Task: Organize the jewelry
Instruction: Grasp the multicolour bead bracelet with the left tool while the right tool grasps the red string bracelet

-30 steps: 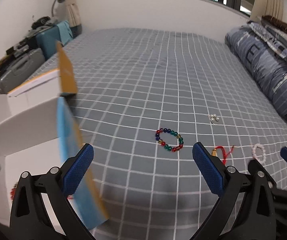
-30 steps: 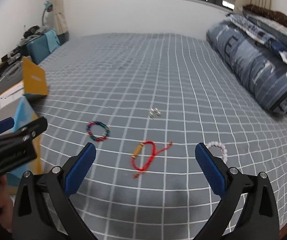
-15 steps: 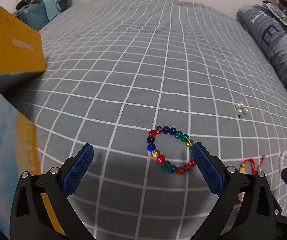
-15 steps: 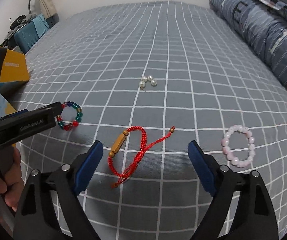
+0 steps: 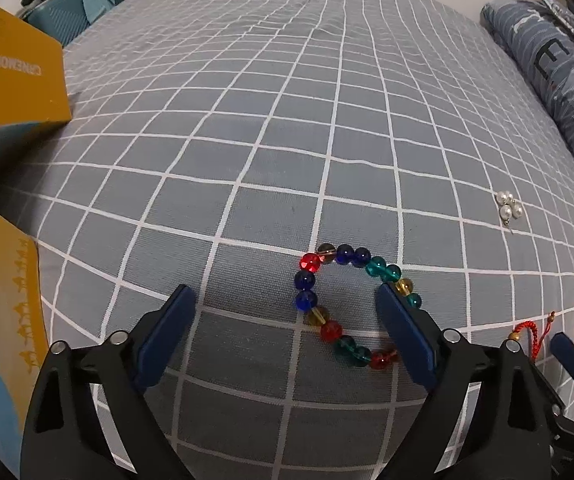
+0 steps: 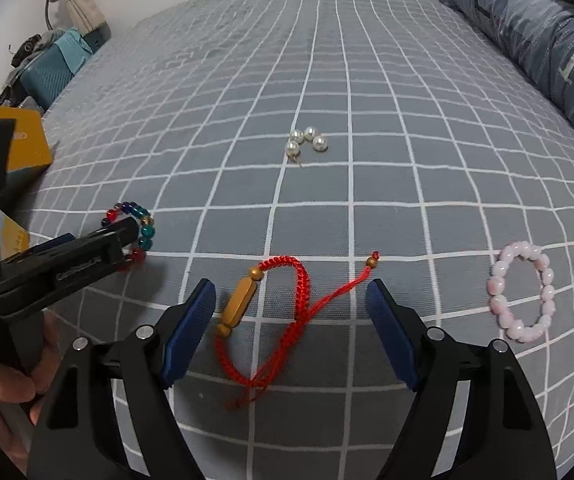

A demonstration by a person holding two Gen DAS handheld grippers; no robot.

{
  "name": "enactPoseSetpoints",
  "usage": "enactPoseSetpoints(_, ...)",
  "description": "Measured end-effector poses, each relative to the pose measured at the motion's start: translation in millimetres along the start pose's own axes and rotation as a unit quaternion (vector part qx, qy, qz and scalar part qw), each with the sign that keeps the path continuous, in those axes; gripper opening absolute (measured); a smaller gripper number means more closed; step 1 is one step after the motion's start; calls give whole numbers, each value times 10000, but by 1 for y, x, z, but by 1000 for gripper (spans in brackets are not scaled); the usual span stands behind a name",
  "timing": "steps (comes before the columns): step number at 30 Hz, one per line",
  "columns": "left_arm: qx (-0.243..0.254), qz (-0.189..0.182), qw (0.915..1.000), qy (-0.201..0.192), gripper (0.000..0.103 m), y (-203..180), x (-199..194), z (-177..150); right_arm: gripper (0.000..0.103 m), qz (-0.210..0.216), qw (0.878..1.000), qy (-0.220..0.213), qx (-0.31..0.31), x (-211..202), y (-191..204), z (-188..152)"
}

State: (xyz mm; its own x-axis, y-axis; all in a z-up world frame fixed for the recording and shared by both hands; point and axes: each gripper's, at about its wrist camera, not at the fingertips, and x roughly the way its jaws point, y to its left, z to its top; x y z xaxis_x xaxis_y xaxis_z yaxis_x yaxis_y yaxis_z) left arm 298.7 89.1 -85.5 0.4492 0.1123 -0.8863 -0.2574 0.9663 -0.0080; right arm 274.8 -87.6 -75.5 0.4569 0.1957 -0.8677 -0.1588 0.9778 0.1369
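Progress: none stowed | left hand-held gripper (image 5: 283,316) closing, empty, astride bead bracelet (image 5: 353,306) | right hand-held gripper (image 6: 291,308) closing, empty, around red cord (image 6: 283,320) | pearls (image 6: 306,141), pink bracelet (image 6: 525,292) loose mid-bed (image 6: 367,60); box (image 5: 11,80) at edge.

I see a grey bedsheet (image 5: 247,152) with a white grid, a rolled blue-grey quilt (image 6: 535,36) along its right edge. A yellow box flap (image 5: 11,80) sits at left. A teal case (image 6: 49,76) stands near the curtain (image 6: 79,4).
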Motion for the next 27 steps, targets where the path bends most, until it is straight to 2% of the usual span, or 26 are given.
enactPoseSetpoints(4, -5, -3, 10000, -4, 71, 0, -1, -1, 63, -109, 9999, 15, 18, 7, 0, 0)
enactPoseSetpoints(6, 32, -44, 10000, 28, 62, -2, -3, -2, 56, -155, 9999, 0, 47, 6, -2, 0)
enactPoseSetpoints(8, 75, -71, 9999, 38, 51, -3, -5, -3, 44, -174, 9998, 9, 32, 6, -2, -1)
enactPoseSetpoints(9, 99, -87, 9999, 43, 43, -4, -6, -3, 41, -197, 9998, 18, 42, 6, -3, -1)
enactPoseSetpoints(11, 164, -134, 9998, 48, 26, -7, -8, -5, 25, -242, 9997, 31, 37, 5, -2, -2)
enactPoseSetpoints(12, 195, -151, 9997, 49, 12, -8, -9, -5, 19, -253, 9997, 34, 41, 5, -2, -2)
enactPoseSetpoints(13, 233, -147, 9996, 40, 9, -9, -11, -6, 11, -253, 9997, 36, 65, 4, -3, -2)
enactPoseSetpoints(14, 249, -152, 9996, 21, 9, -9, -12, -6, 7, -236, 9997, 40, 78, 3, -3, -2)
enactPoseSetpoints(27, 246, -267, 9990, -276, 9, -13, -41, -9, 7, -166, 9997, -122, 90, -9, 1, -3)
